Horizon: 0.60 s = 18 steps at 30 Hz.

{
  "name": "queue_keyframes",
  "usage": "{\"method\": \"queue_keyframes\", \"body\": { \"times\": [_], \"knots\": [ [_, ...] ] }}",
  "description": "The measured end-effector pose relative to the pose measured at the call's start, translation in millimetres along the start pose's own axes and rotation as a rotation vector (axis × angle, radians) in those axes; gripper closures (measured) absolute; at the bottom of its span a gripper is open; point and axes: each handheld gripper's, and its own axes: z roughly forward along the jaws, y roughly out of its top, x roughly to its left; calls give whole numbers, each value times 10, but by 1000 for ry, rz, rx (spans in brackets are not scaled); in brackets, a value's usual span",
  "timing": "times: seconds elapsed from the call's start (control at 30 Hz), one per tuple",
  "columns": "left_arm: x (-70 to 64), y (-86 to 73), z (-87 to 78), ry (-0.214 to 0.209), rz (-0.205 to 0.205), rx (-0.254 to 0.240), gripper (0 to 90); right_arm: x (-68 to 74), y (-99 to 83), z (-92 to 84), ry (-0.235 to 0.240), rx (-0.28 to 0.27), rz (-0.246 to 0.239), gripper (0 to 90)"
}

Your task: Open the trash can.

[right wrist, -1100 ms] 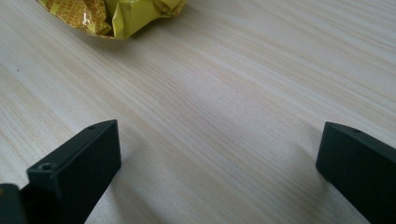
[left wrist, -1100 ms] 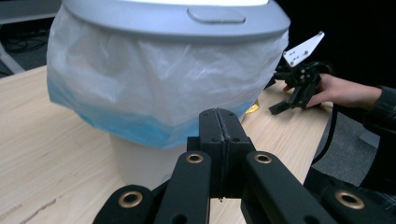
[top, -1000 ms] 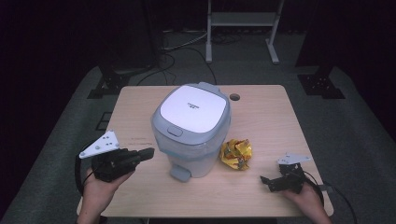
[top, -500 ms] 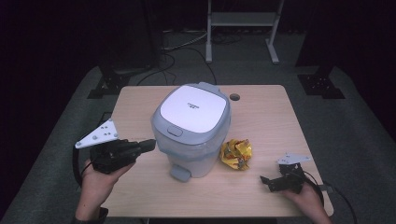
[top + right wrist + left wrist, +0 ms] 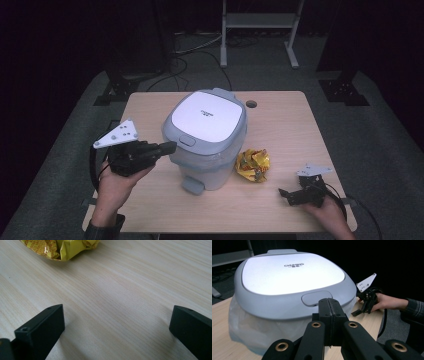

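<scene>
the bin (image 5: 207, 137) stands mid-counter, lid down, crumpled yellow wrapper (image 5: 252, 165) just right of it, not yet binned. left tongs (image 5: 167, 148), pressed together, point at the lid's front button (image 5: 317, 298). right tongs (image 5: 287, 195) rest apart near right. pale wood counter (image 5: 280, 120), dark room.

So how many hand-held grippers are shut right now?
1. The left hand-held gripper is shut, pointing at the bin lid's front button. The right hand-held gripper rests open on the table, near the crumpled yellow wrapper.
</scene>
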Motion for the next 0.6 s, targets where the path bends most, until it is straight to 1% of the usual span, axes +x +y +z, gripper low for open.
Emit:
{"method": "queue_keyframes", "body": {
  "times": [0.43,0.5,0.6],
  "knots": [
    [39,134,176,-17,17,-17,900,0,0,0,0,0,0,0],
    [41,151,204,-14,19,-20,900,0,0,0,0,0,0,0],
    [50,169,245,-16,24,-17,900,0,0,0,0,0,0,0]
  ]
}}
